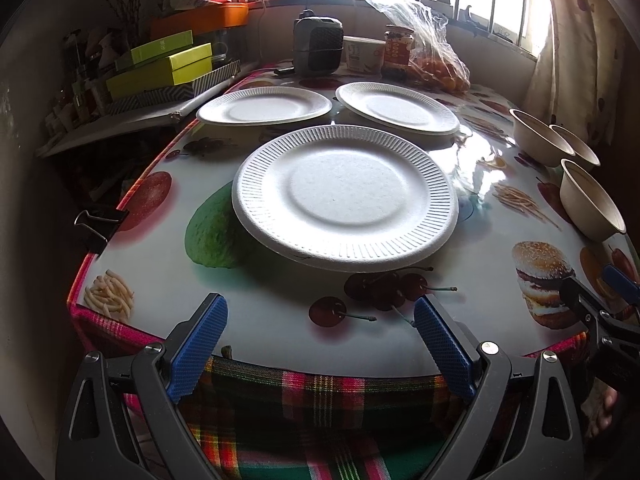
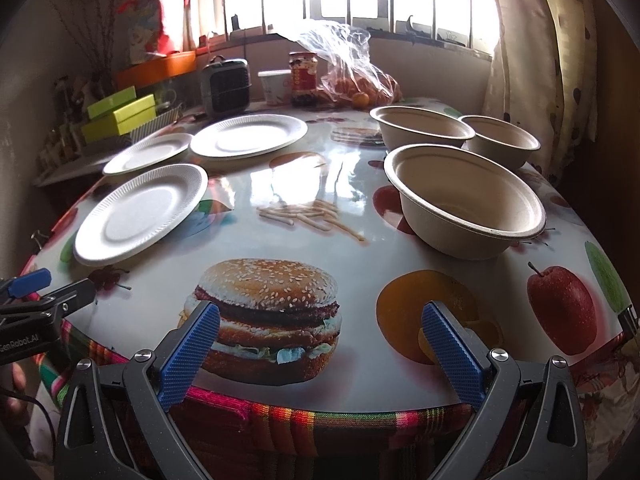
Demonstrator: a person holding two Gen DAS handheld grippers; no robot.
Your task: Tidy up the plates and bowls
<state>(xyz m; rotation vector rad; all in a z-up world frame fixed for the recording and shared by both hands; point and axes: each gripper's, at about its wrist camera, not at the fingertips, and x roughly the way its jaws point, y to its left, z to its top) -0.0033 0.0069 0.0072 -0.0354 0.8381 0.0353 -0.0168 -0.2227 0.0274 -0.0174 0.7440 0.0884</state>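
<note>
matt ribbed foam plates, matt paper bowls, glossy tablecloth

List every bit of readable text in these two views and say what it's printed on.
"GenRobot.AI": on the left gripper, at the left edge of the right wrist view; the first letter is cut off.
Jar: red label, print too blurred to read.
White tub: dark marks, unreadable.
Green boxes: faint lettering on the top lid, too small to read.
Plates, bowls, tablecloth: no text seen.
</note>
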